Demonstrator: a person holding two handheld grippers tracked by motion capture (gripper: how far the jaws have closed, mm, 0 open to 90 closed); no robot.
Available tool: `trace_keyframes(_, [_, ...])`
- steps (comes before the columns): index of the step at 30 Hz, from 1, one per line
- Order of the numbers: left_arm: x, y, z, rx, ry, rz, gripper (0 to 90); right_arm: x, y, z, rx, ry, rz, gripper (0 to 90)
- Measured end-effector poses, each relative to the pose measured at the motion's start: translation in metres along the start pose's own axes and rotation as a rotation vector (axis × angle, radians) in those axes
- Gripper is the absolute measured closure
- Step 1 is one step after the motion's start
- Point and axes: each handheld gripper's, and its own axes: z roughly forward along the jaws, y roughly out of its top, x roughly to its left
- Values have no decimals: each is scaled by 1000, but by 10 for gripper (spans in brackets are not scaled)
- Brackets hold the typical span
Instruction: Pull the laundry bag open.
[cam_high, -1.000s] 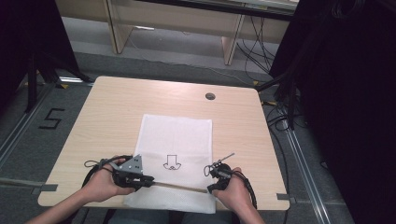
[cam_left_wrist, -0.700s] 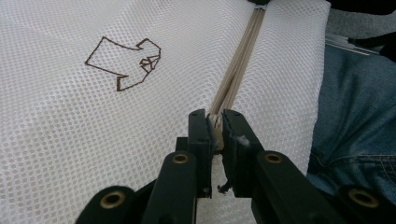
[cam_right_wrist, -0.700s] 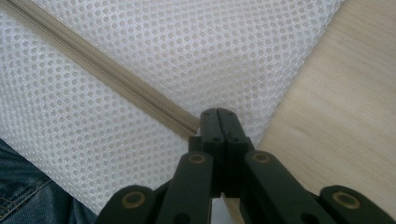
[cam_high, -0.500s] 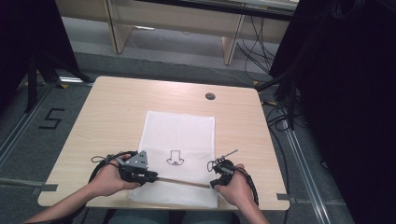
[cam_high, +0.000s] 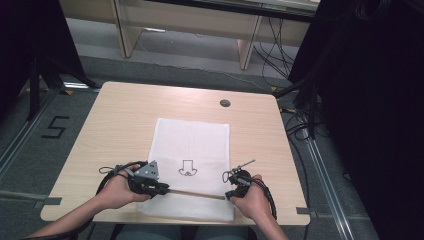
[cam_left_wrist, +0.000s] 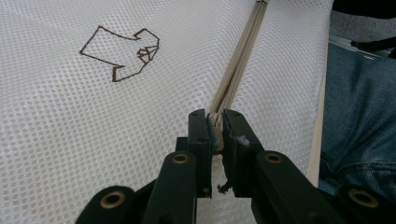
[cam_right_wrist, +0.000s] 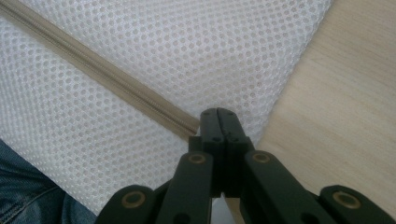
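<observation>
Clearly, thing in hand: a white mesh laundry bag (cam_high: 192, 165) lies flat on the bench (cam_high: 120, 120), its long side running away from the person, with a small brown shirt outline (cam_high: 187, 168) printed on it.
Zipper line: a tan zipper (cam_high: 195, 193) crosses the bag near the edge closest to the person, running side to side, roughly parallel to that edge.
Left gripper (cam_left_wrist: 214, 133): jaws nearly together, clamped on a small pale tab that I take to be the zipper's pull, at the zipper's left end in the high view.
Left gripper's outlook: from its own camera the zipper (cam_left_wrist: 240, 56) runs straight ahead and away from the jaws, so its long axis lines up with the gripper.
Right gripper (cam_right_wrist: 218, 123): jaws pressed fully together at the zipper's other end, close to the bag's right edge; whether they pinch mesh or simply press down on it I cannot tell, since the closed tips hide the contact.
Right gripper's outlook: the zipper (cam_right_wrist: 100, 70) comes in from the upper left and ends just beside the tips; bare bench wood (cam_right_wrist: 345, 107) lies to the right.
Key relation: the two grippers sit at opposite ends of one straight line, the zipper itself, well apart.
Nearer hand: the left hand (cam_high: 117, 187) holds the moving part; the right hand (cam_high: 250, 200) sits at the far end as an anchor.
Likely demand of the next move: I judge the pull would have to travel along the zipper's axis toward the right gripper, while that end stays pinned so the mesh does not bunch.
Also visible: blue denim (cam_left_wrist: 359, 116) beyond the bag's near edge.
</observation>
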Motion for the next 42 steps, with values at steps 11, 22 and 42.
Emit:
trace_keyframes(11, [-2, -1, -2, -10, -6, -17, 820, -2, 0, 1, -25, -6, -51, 900])
trace_keyframes(22, [-3, -2, -5, -20, -19, -8, 820, -2, 0, 1, -21, -10, -39, 900])
trace_keyframes(42, [1, -9, -17, -29, -14, -8, 820, -4, 0, 1, -18, 0, -30, 900])
